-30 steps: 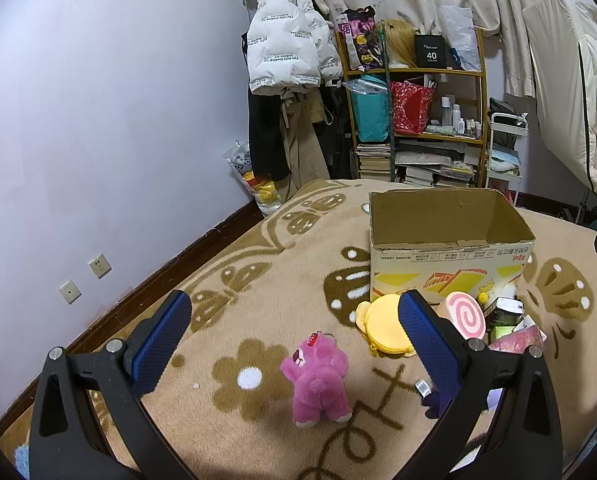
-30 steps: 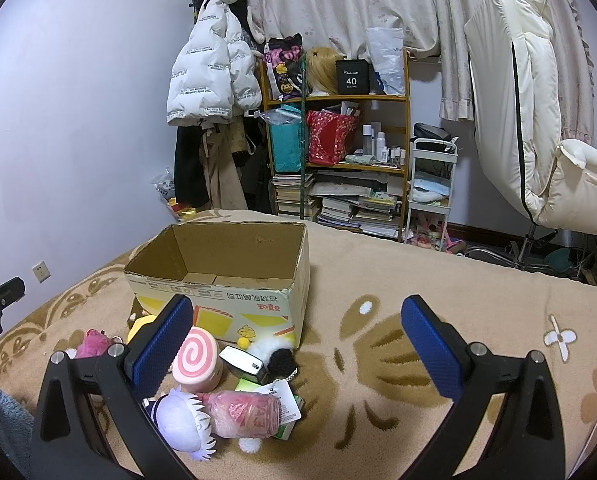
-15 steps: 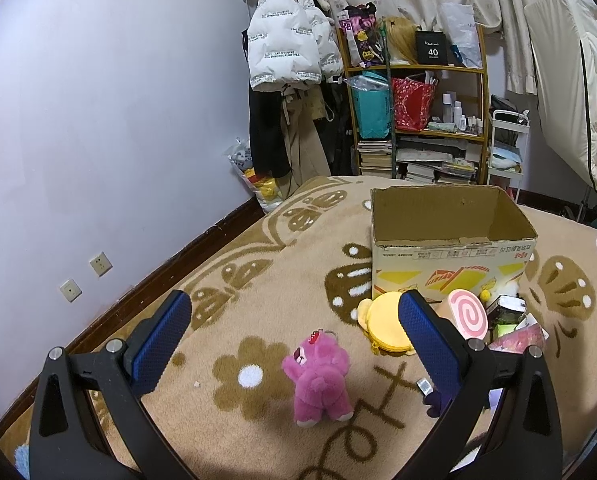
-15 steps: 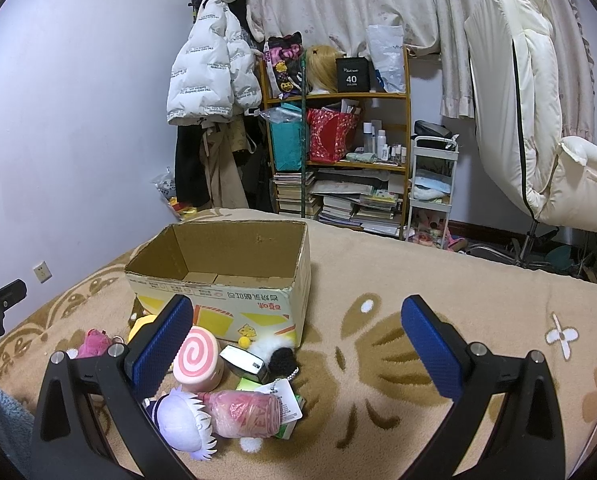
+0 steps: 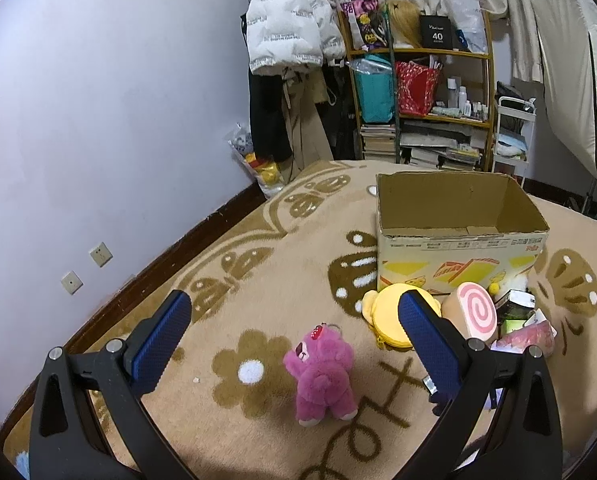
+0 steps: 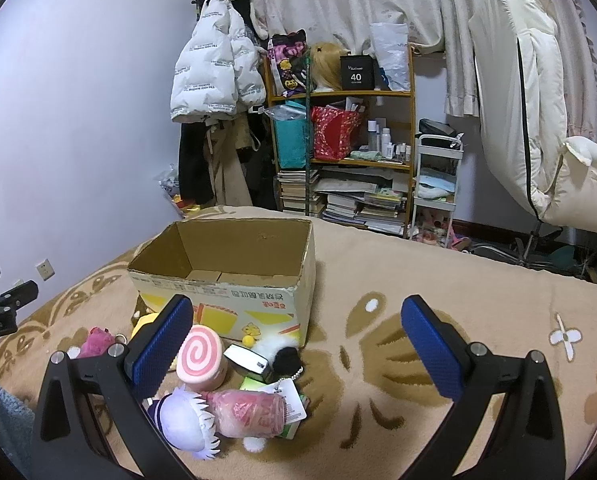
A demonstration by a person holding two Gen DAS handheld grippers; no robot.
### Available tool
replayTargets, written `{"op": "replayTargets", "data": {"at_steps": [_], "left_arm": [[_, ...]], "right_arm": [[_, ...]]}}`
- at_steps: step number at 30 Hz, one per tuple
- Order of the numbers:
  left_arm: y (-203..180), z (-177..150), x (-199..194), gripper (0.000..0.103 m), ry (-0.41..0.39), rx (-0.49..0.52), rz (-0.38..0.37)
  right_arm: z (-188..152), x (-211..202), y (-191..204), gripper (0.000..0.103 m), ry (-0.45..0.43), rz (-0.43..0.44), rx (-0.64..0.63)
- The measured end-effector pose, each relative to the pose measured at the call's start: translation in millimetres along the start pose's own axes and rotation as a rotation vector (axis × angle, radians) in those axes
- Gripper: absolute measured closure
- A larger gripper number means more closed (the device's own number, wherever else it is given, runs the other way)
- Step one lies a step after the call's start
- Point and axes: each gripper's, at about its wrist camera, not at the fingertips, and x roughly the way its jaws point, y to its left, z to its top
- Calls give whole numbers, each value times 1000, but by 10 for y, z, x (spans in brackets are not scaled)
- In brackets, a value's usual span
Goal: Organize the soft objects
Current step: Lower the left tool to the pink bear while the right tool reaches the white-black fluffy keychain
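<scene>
Almost nothing has moved since the earlier frames: the left view has only drifted a touch, and the toys lie where they were. The left gripper (image 5: 292, 322) hovers with its jaws spread wide and empty over the carpet (image 5: 258, 248). The pink bear (image 5: 322, 372) stands upright just ahead of it, between the two fingers' lines and slightly toward the right finger, its long axis vertical. The right gripper (image 6: 294, 330) is also wide and empty, aimed past the box (image 6: 226, 276), with the swirl cushion (image 6: 200, 358) and the white-haired doll (image 6: 190, 420) down by its left finger.

The box sits open beyond the toy pile, with no toy visible inside it, so the sorting seems barely begun. The bear stands apart from the pile, well clear of the yellow plush (image 5: 382, 312), and the left gripper is clearly the nearer one. Its likely move is a short drop forward to close across the bear's body.
</scene>
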Motion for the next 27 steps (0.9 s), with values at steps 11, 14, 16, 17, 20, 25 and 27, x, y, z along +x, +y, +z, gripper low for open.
{"op": "replayTargets", "data": {"at_steps": [11, 14, 16, 17, 20, 25, 27], "left_arm": [[-29, 108, 330, 1, 84, -12, -2], [-84, 114, 450, 1, 99, 1, 11], [-102, 123, 531, 1, 117, 0, 8], [-109, 122, 567, 1, 128, 0, 6], [-135, 107, 684, 1, 160, 0, 0], [-215, 60, 845, 1, 211, 27, -12], [-237, 41, 898, 1, 230, 32, -20]], "right_arm": [[42, 202, 119, 0, 50, 38, -31], [26, 267, 162, 0, 72, 58, -53], [3, 334, 192, 0, 88, 60, -68], [-4, 362, 205, 0, 97, 63, -72], [-24, 461, 226, 0, 119, 75, -73], [-62, 650, 272, 0, 149, 93, -78], [-98, 735, 290, 0, 168, 101, -81]]}}
